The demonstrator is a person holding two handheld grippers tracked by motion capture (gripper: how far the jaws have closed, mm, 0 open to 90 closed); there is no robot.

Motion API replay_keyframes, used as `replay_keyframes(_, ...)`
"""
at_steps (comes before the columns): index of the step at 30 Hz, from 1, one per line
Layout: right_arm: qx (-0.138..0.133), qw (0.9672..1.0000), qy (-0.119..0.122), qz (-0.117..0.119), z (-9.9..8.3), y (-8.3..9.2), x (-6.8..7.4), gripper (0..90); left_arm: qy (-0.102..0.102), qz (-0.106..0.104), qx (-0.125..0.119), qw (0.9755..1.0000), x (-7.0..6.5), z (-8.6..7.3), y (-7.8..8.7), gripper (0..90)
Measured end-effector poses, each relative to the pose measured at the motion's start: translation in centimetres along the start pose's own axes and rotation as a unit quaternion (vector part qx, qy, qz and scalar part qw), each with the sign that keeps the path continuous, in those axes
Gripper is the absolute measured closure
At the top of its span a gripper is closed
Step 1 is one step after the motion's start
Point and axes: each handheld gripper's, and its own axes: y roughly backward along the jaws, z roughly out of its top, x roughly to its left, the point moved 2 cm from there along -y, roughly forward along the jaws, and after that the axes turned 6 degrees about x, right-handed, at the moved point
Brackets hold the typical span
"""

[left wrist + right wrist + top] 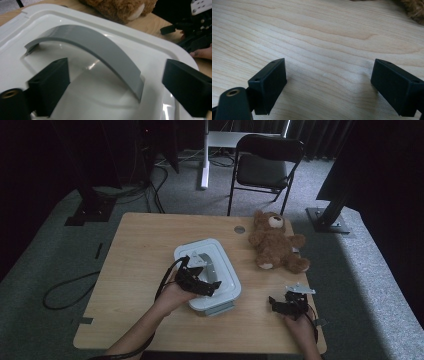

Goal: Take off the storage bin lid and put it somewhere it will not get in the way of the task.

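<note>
A white lidded container point(227, 275) sits mid-table, with a grey arched handle point(95, 47) on its lid point(160, 47). My left gripper point(212, 287) hovers low over the lid. In the left gripper view its jaws stand open point(115, 82), one on each side of the handle's near end, and neither pad touches it. A brown teddy bear point(275, 245) lies to the right of the container. Near the table's front right edge my right gripper point(287, 302) is held open just above bare wood point(328, 85), with nothing between its jaws.
The wooden table point(140, 250) has bare room on its left side and along the front. A small round grommet point(239, 229) sits near the far edge. Beyond the table stands a black folding chair point(265, 165). Cables lie on the grey carpet at left.
</note>
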Motion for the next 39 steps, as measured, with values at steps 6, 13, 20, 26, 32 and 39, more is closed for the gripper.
replay_keyframes(6, -0.001, 1.0000, -0.003, -0.001, 0.0, 0.0, 0.0, 13.3, 0.002, 0.001, 0.002, 1.0000, -0.1, 0.2, -0.6, 22.9)
replay_keyframes(13, -0.001, 1.0000, -0.003, -0.002, 0.0, 0.0, 0.0, 13.3, -0.006, 0.006, -0.004, 1.0000, 0.1, 0.2, -0.5, 41.2)
replay_keyframes(20, -0.001, 1.0000, -0.003, -0.002, 0.0, 0.0, 0.0, 13.3, -0.009, -0.021, -0.017, 0.9996, 0.0, 0.0, -0.6, 57.3)
replay_keyframes(26, -0.001, 1.0000, -0.003, -0.002, 0.0, 0.0, 0.0, 13.3, 0.008, -0.045, -0.023, 0.9987, 0.3, -0.2, -0.5, 60.9)
replay_keyframes(32, -0.001, 1.0000, -0.003, -0.002, 0.0, 0.0, 0.0, 13.3, 0.009, -0.052, -0.021, 0.9984, 0.4, -0.1, -0.4, 62.6)
replay_keyframes(39, 0.000, 1.0000, -0.003, -0.002, 0.0, 0.0, 0.0, 13.3, 0.003, -0.071, -0.028, 0.9971, 0.2, 0.4, 0.5, 67.0)
